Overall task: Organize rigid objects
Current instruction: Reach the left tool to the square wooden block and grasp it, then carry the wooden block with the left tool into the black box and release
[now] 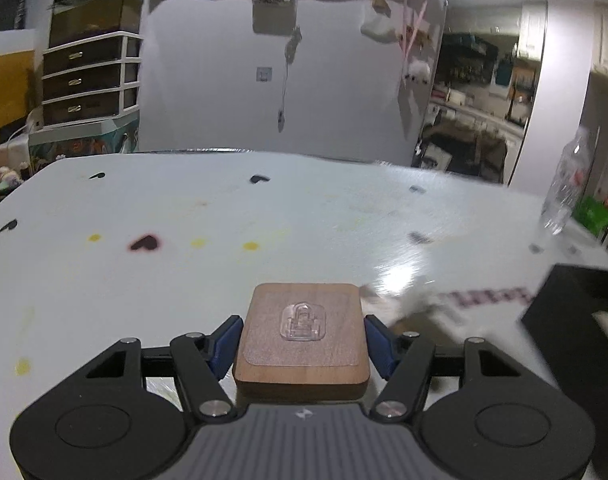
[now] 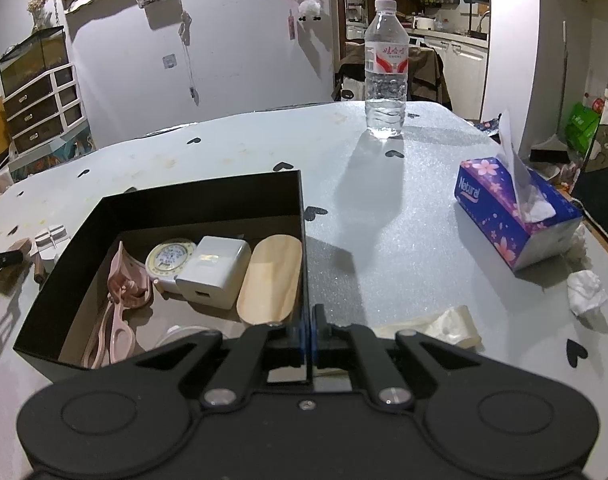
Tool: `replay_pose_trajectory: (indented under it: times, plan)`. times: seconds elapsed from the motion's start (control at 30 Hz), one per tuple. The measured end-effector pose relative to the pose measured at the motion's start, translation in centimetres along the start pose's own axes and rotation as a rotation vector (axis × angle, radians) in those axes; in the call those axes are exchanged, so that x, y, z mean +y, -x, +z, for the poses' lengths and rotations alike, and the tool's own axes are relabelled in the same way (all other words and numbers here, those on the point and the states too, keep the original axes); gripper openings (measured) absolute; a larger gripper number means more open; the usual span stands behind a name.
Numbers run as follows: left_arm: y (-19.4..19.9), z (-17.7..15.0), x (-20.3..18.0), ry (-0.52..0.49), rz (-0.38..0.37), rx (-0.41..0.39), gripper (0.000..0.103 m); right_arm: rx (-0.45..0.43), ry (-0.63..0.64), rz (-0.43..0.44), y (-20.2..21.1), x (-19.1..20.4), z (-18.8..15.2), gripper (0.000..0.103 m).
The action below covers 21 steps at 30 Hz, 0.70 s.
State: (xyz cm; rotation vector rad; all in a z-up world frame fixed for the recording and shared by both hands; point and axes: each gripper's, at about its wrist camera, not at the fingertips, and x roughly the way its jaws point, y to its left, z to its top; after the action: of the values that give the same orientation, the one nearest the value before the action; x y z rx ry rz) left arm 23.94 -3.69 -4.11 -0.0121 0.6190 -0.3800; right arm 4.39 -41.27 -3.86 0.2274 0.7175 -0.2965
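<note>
A: Nearest the lens, a wooden block (image 1: 301,338) is held in the left gripper (image 1: 301,340), with a blue pad pressed against each side and the jaws spread only as far as the block is wide. Why is it gripped that way?

B: The flat sides give the pads something to bear on, and the block is kept level, clear of the table (image 1: 183,280). It appears to be carried, probably toward the black box (image 1: 576,320), which is seen to the right of the block and blurred.

A: How is the block described?

B: Square, brown, with rounded corners. A clear plastic hook (image 1: 302,320) is stuck to the middle of its top face.

A: And the right gripper (image 2: 308,334)?

B: Its jaws are drawn almost together, pinching the box's near right wall. The box seems to be steadied that way for loading.

A: What has been put in the box?

B: Against its right wall an oval wooden piece (image 2: 269,282) is lying; left of that a white charger (image 2: 213,272), a round dial (image 2: 171,258), and pink scissors (image 2: 117,316). Beyond the box a water bottle (image 2: 386,76) is standing; right of the box, a tissue box (image 2: 512,216).
</note>
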Motion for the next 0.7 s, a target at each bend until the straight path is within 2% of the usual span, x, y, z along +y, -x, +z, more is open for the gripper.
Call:
replay_pose_trajectory:
  times: [0.17, 0.3, 0.53, 0.7]
  plan:
    - [3.4, 0.4, -3.9, 0.024, -0.061, -0.045, 0.065, 0.002, 0.007, -0.002, -0.1, 0.1, 0.0, 0.004]
    - [5.2, 1.2, -7.8, 0.018, -0.169, -0.071, 0.065, 0.003, 0.003, -0.002, -0.1, 0.1, 0.0, 0.004]
    - [5.4, 2.5, -16.1, -0.182, -0.34, -0.062, 0.065, 0.006, 0.003, 0.005, -0.1, 0.0, 0.0, 0.004]
    - [4.0, 1.8, -20.9, -0.327, -0.44, 0.025, 0.065, 0.007, -0.012, 0.011, -0.1, -0.2, 0.0, 0.004]
